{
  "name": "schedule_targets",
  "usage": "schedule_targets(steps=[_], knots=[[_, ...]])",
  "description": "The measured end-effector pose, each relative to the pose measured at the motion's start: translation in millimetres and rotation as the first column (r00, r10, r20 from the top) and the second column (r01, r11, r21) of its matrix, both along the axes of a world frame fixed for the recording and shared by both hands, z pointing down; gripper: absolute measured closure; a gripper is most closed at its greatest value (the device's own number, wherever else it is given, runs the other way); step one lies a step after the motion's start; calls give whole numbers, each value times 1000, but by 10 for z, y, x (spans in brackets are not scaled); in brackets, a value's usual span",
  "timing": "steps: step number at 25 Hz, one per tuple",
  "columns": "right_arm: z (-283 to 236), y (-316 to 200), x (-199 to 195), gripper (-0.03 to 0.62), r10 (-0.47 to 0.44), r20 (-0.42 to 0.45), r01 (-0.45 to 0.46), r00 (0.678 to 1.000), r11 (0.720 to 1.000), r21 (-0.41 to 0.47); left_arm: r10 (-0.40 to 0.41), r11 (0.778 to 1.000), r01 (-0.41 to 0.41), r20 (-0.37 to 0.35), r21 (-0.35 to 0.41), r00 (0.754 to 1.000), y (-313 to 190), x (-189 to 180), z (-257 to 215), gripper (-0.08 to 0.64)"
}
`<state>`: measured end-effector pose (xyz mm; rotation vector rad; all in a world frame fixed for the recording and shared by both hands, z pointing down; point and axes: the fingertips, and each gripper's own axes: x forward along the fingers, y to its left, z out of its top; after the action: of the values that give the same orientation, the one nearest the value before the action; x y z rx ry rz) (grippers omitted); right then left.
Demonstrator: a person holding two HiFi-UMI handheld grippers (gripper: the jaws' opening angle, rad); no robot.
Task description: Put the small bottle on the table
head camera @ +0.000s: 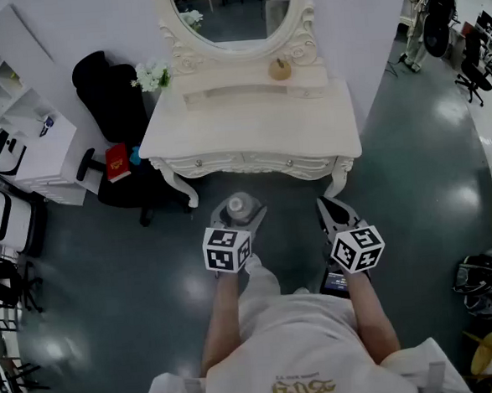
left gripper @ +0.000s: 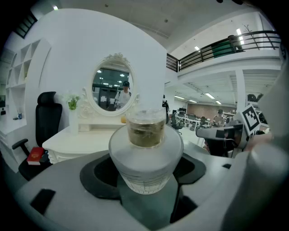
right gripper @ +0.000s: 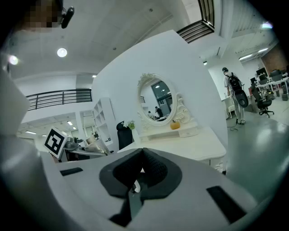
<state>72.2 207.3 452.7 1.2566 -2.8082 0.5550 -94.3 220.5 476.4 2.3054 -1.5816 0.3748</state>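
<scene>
Bottle held in the left gripper, short of the counter.

The left gripper [head camera: 239,214] hangs in the air just before the front edge of the white counter [head camera: 250,132], its jaws set wide and pinching the upright frosted bottle [left gripper: 145,158] by its body. The right gripper [right gripper: 141,171] hovers beside it, jaws pressed together with nothing between them. On the counter, an oval mirror [head camera: 233,12] stands at the back, with flowers [head camera: 153,74] at its left and a small orange ornament [head camera: 281,68] at its right.
</scene>
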Motion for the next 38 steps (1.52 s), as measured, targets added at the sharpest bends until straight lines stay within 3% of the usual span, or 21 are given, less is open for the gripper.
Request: schedule_targets(steps=[13,21,29,38], knots=[[38,168,280,580,1,19,-1,1000,1000,-11,4,1000,-4,6,-6,1000,157,241,-9,212],[87,-84,465,580,55,34,-54,998,998,-29,11,1000,-11,6,-20,1000,-130,286,-8,212],[298,-741,512,580,92,10,-92,996,994,-63,31,998,-32,-14,-60,999,-828,299,224,212],[400,-2128,365,580,136,-24,-138,990,986,-96,92,992,-94,-21,-86,996,-2305,216,329,212]])
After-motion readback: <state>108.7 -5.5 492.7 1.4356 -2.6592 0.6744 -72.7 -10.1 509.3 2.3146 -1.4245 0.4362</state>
